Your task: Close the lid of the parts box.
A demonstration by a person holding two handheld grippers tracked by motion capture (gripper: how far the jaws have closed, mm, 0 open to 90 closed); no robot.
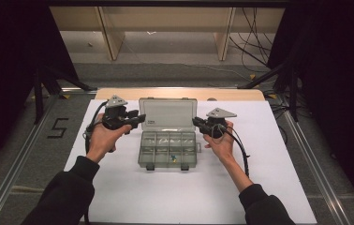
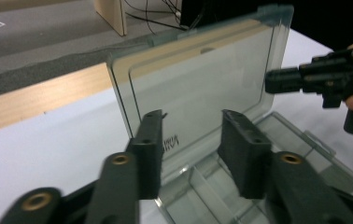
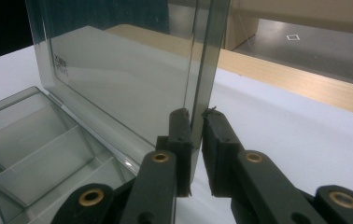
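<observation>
A clear plastic compartment box [image 1: 152, 151] lies on the white table, its lid [image 1: 168, 114] standing upright at the back. Small blue and yellow pieces [image 1: 173, 157] lie in a front compartment. My right gripper [image 1: 195, 122] is shut on the lid's right edge; in the right gripper view its jaws [image 3: 195, 113] pinch the thin clear lid [image 3: 118, 79]. My left gripper [image 1: 140, 120] hovers at the lid's left side. In the left gripper view its jaws [image 2: 191, 119] stand apart with nothing between them, in front of the lid [image 2: 198, 74] and above the box's base [image 2: 305, 154]. The right gripper [image 2: 270, 81] shows there too.
A white sheet [image 1: 119, 187] covers the table, with a wooden strip [image 1: 119, 93] along its far edge. A black "5" mark [image 1: 58, 127] is on the floor at the left. Wooden furniture legs [image 1: 112, 42] and cables [image 1: 250, 42] lie beyond the table.
</observation>
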